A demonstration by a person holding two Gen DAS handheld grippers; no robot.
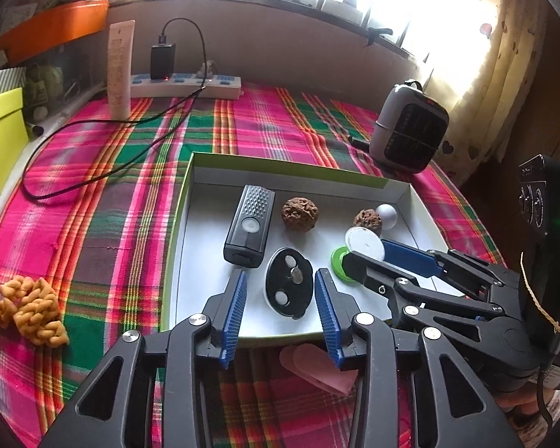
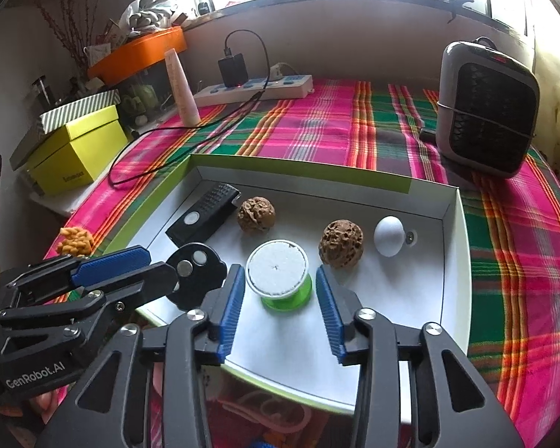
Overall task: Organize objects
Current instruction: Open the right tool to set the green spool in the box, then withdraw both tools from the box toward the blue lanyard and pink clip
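The white box lid (image 2: 453,261) on the plaid-covered worktop (image 1: 280,127) serves as the collecting tray, and nearly everything is already inside it. The left claw (image 1: 280,298) stands released, its blue pads either side of the black oval disc (image 1: 289,287) near the lid's front edge, with clear gaps showing and nothing gripped. The right claw (image 2: 278,291) is likewise released around the green spool (image 2: 280,280) with the white top, which sits just right of the disc. Behind these, toward the lid's far wall, lie the black ribbed device (image 1: 248,224), two walnuts (image 2: 255,213), and a white egg-shaped piece (image 2: 389,236) in the right-hand corner. Both items look set down, so the step in hand is judged to be letting go cleanly: the pads should clear the disc and spool fully before lifting, rising straight so neither is nudged into its neighbour or the walnut just behind the spool. The knobbly orange clump (image 1: 30,310), well left of the lid, appears to be the likely remaining pickup. For writing, "GenRobot.AI" reads on the left claw's body in the right wrist view; the yellow box (image 2: 74,153), far left of the lid, carries a small word too blurred to be sure of, and the standing tube's (image 1: 121,71) print is unreadable.
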